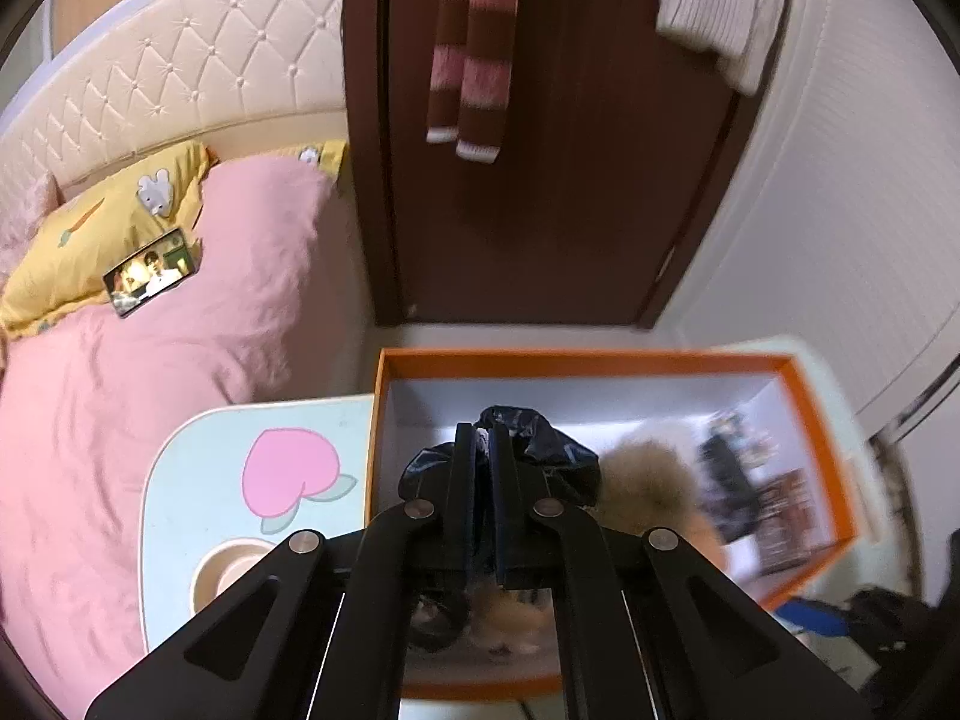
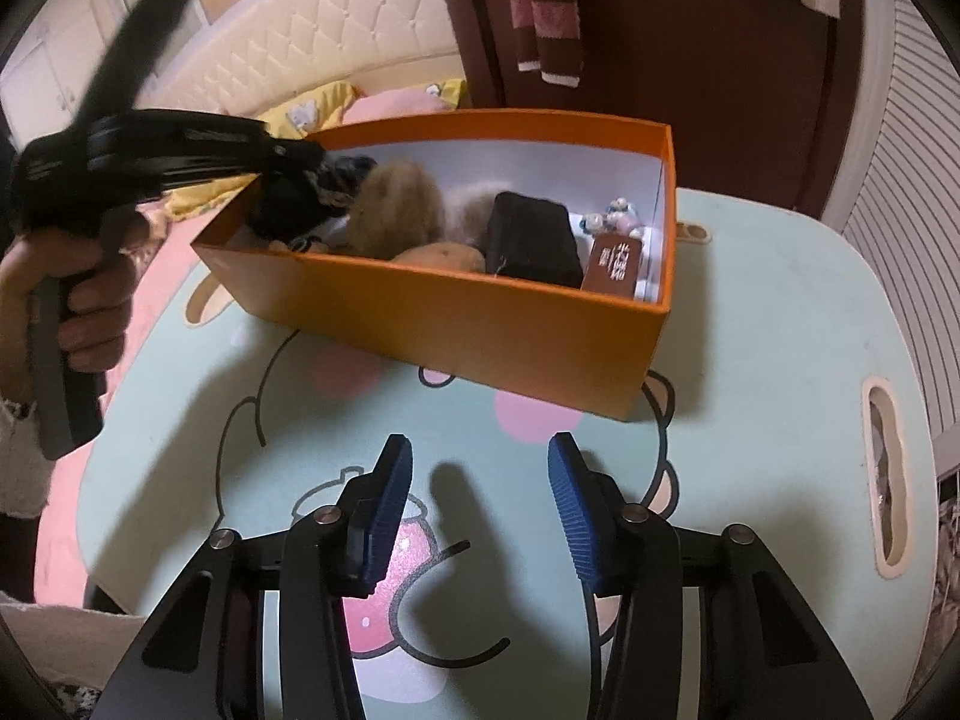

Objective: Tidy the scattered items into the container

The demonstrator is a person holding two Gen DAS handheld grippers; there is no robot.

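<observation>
Left gripper [image 1: 483, 438] is clamped tight on a crumpled black bag [image 1: 528, 450], holding it over the left end of the orange box [image 2: 456, 324]. Right gripper [image 2: 480, 480] hangs part-open above the mint table [image 2: 780, 360], nothing between its blue pads [image 2: 390, 510]. Already in the box: a brown fluffy ball [image 2: 396, 216], a potato [image 2: 441, 255] (partly hidden), a black pouch [image 2: 531, 237], a brown card box [image 2: 615, 264]. A hand [image 2: 90, 306] grips the left tool's handle.

I saw an orange box [image 2: 456, 324] with white inside, on a mint cartoon-printed table [image 2: 780, 360]; pink bedding [image 1: 120, 420] at frame left
</observation>
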